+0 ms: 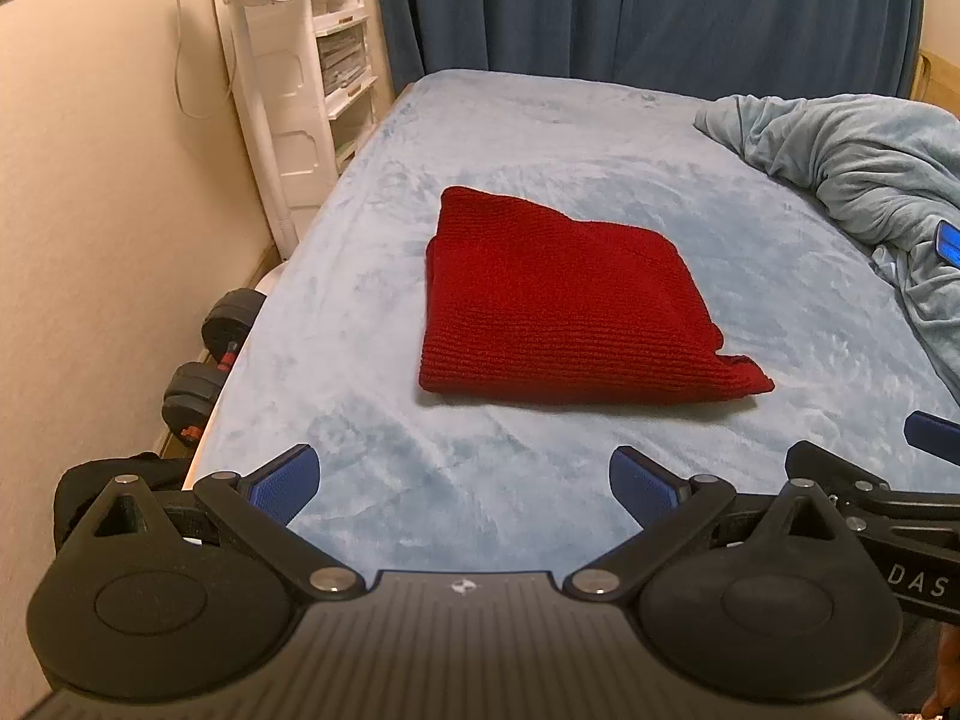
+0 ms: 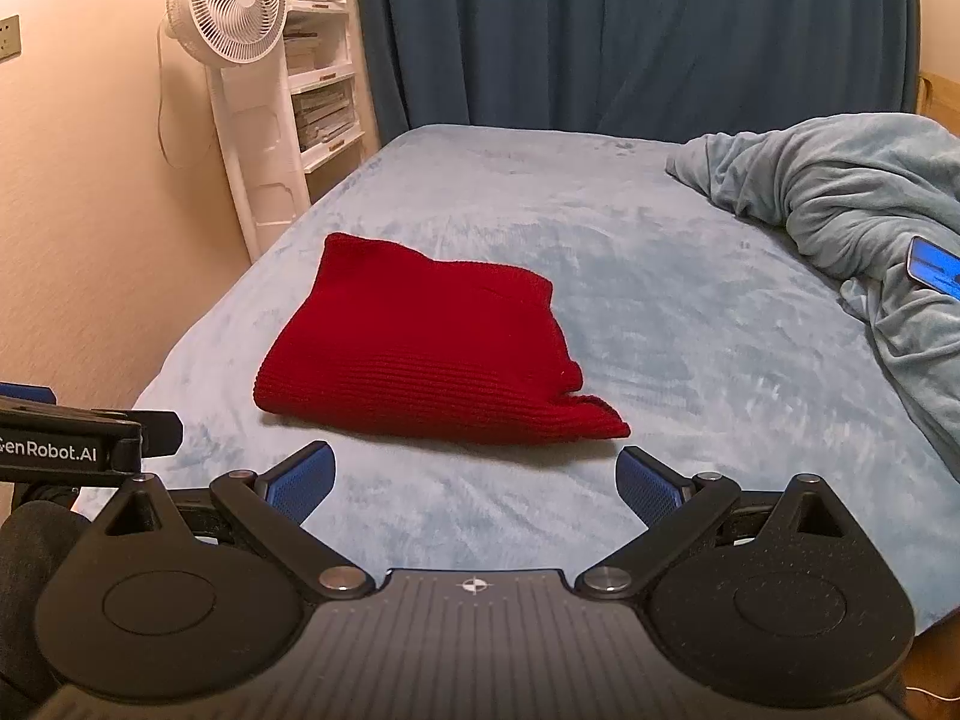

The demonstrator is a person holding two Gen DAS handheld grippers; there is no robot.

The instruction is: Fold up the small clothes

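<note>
A red knitted garment [image 1: 564, 306] lies folded into a rough square on the light blue bed [image 1: 540, 138], one corner sticking out at its front right. It also shows in the right wrist view [image 2: 432, 348]. My left gripper [image 1: 465, 483] is open and empty, held over the bed's near edge, short of the garment. My right gripper [image 2: 477, 483] is open and empty too, just in front of the garment's near edge. Each gripper shows at the edge of the other's view.
A crumpled light blue blanket [image 2: 852, 198] is heaped at the right with a lit phone [image 2: 936, 267] on it. A white fan [image 2: 231, 6] and shelves [image 2: 324, 84] stand by the left wall. Dumbbells [image 1: 210, 360] lie on the floor. Dark blue curtains [image 2: 630, 30] hang behind.
</note>
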